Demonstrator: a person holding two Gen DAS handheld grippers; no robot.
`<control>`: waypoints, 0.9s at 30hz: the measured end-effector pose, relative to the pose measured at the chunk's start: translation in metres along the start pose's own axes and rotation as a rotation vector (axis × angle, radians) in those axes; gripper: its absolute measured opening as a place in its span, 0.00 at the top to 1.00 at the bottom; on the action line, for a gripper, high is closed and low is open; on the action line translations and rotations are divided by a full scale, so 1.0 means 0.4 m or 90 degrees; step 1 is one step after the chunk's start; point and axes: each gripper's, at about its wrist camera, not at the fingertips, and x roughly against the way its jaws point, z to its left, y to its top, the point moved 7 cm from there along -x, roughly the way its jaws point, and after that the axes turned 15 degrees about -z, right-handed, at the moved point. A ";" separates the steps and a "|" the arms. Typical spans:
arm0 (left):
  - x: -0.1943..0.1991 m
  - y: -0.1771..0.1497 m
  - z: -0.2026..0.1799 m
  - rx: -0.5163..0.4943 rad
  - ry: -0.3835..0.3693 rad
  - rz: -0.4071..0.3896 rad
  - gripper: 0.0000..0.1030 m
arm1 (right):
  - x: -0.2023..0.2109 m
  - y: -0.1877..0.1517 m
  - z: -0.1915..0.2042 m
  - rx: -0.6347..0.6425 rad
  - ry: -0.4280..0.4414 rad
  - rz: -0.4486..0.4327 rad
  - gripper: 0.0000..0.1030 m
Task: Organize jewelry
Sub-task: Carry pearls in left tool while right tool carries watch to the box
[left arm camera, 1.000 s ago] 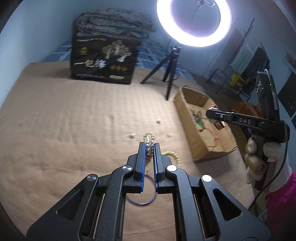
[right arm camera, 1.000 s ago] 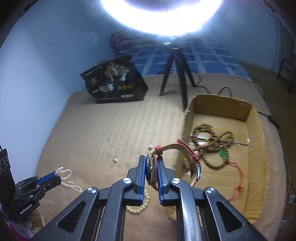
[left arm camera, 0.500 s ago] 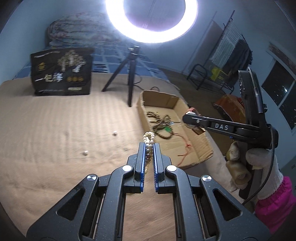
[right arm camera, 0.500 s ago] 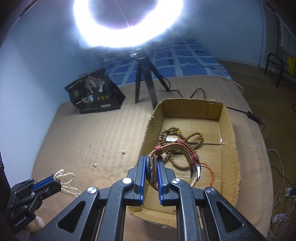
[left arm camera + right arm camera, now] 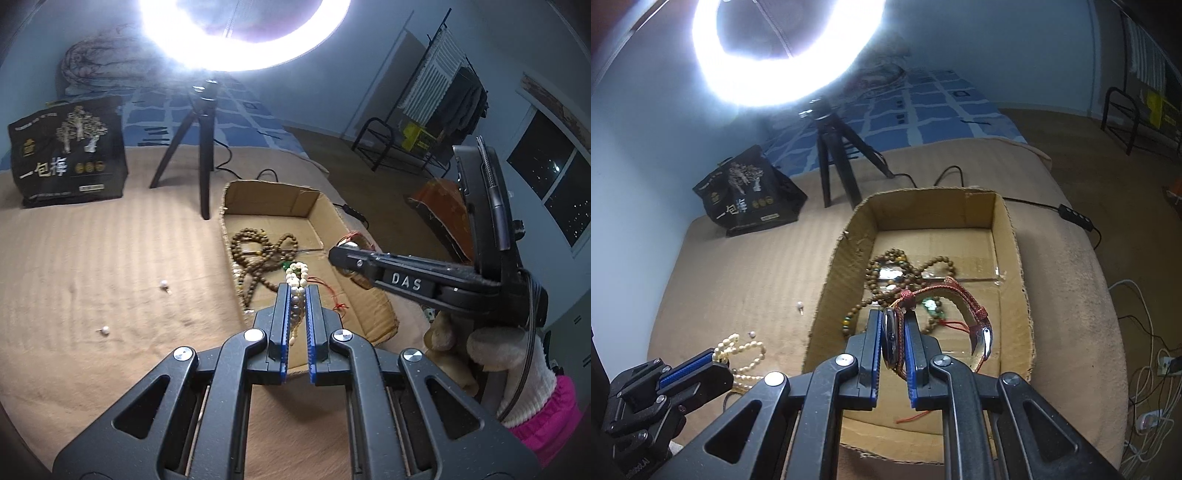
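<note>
Nearest, in the right wrist view: right gripper [image 5: 894, 332] pressed together on a wristwatch [image 5: 891, 339], dark case pinched edge-on between the blue pads, woven red strap arching forward and to the right, buckle end hanging free. Directly below and ahead of it: cardboard box [image 5: 846, 258], open top, long axis running away from this gripper. Already over the near part of the box, so judged the nearer of the two hands for a drop. In the left wrist view: left gripper [image 5: 298, 291] closed on a pearl bracelet [image 5: 297, 275], a loop of cream beads standing up above the pads. Hovers above the near left wall of the box, the box lying ahead and a little to the right. Inside the box, on the floor: brown bead necklace [image 5: 258, 247] with a green pendant and red cord, lying loose. On the tan bed cover, left of the box: two small pearl studs [image 5: 164, 284], well apart from each other. Readable on the side of the right gripper: "DAS". Farther back: black tripod [image 5: 201, 147] under a glaring ring light, then a black bag [image 5: 66, 158] with gold trees and large Chinese characters, only "一包" read with confidence.
</note>
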 end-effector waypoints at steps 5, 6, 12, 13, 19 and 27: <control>-0.048 -0.010 -0.013 0.006 -0.002 0.012 0.95 | -0.013 -0.010 -0.021 -0.009 -0.005 0.008 0.91; -0.056 -0.013 -0.014 0.005 -0.001 0.015 0.95 | -0.018 -0.013 -0.027 -0.011 -0.007 0.011 0.91; -0.098 -0.036 -0.007 0.004 0.008 0.034 0.95 | -0.037 -0.029 -0.047 -0.021 -0.013 0.023 0.91; -0.103 -0.040 -0.005 0.004 0.009 0.037 0.95 | -0.040 -0.031 -0.050 -0.023 -0.015 0.025 0.91; -0.114 -0.061 -0.004 0.001 0.013 0.051 0.95 | -0.059 -0.046 -0.065 -0.025 -0.025 0.037 0.91; -0.115 -0.079 -0.010 -0.007 0.014 0.062 0.95 | -0.070 -0.057 -0.073 -0.027 -0.029 0.046 0.91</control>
